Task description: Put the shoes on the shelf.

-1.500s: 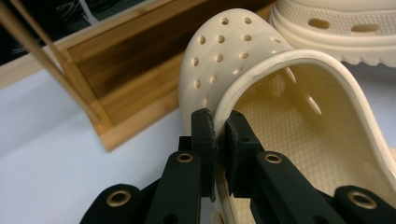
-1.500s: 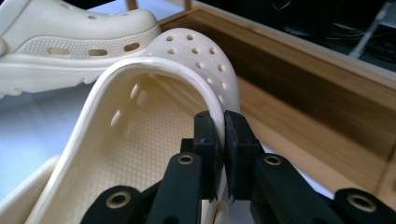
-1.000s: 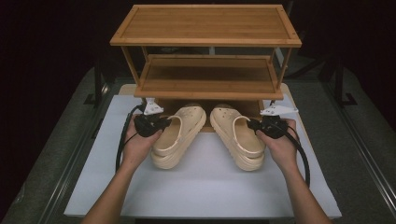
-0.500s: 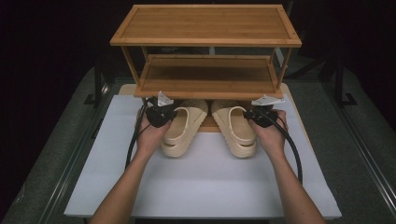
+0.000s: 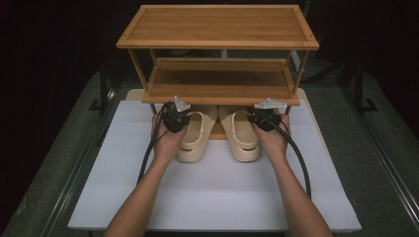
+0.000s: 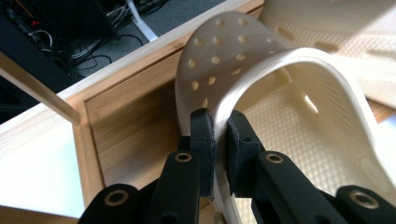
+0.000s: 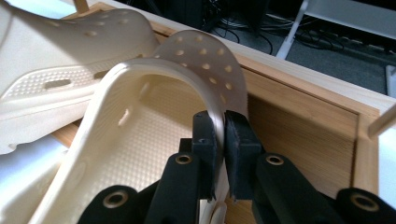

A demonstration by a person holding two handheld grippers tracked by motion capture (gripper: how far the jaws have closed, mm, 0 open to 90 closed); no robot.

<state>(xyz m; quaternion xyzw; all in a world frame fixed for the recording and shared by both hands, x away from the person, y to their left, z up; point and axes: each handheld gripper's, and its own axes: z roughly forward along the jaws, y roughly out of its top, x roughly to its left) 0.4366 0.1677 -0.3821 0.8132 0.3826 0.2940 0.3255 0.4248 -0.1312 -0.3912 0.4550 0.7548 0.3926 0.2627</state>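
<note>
Two forearms reach in from the near edge of the bench, which is covered by a white sheet. The left hand holds the left tongs, and the right hand holds the right tongs. Each pair is closed tight on the outer side wall of a cream perforated clog: the left clog is pinched by its strap edge in the left gripper view, the right clog likewise in the right gripper view. Both clogs lie side by side, heels toward the person, toes tucked under the lowest board of a bamboo shoe rack. No writing or brand can be read on them.
</note>
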